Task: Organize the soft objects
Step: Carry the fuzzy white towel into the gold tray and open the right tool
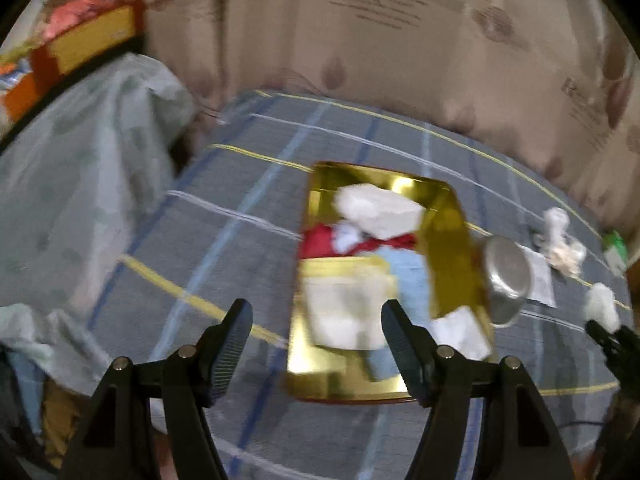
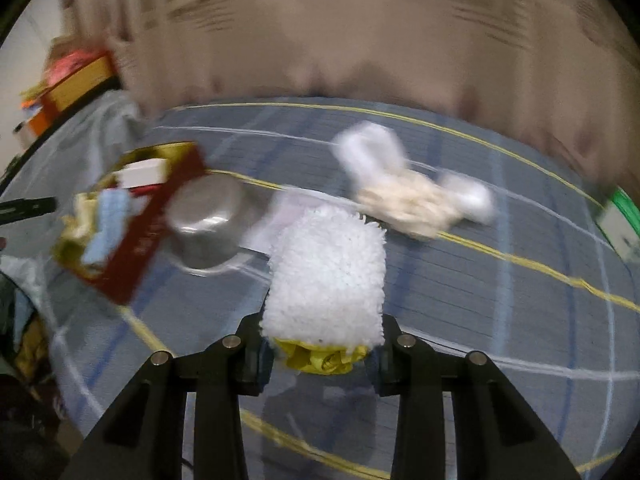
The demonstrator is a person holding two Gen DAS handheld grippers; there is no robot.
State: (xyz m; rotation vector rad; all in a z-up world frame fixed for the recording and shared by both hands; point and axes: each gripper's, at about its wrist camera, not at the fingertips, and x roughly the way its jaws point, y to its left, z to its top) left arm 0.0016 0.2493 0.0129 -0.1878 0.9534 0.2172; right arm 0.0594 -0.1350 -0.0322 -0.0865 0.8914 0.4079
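A gold-lined box (image 1: 448, 240) lies on the grey checked bedspread and holds white, red and light blue soft pieces (image 1: 376, 208). My left gripper (image 1: 316, 344) is open and empty just in front of the box. My right gripper (image 2: 324, 344) is shut on a white fluffy mop pad with a yellow back (image 2: 328, 276), held above the bedspread. It also shows at the right edge of the left wrist view (image 1: 600, 308). A cream and white cloth bundle (image 2: 412, 192) lies beyond it. The box shows at the left in the right wrist view (image 2: 132, 216).
A metal bowl (image 1: 508, 276) stands right of the box on a white paper (image 1: 542, 284). A green and white item (image 1: 616, 248) lies at the far right. A pale green blanket (image 1: 80, 184) is heaped on the left. A beige curtain (image 1: 400, 40) hangs behind.
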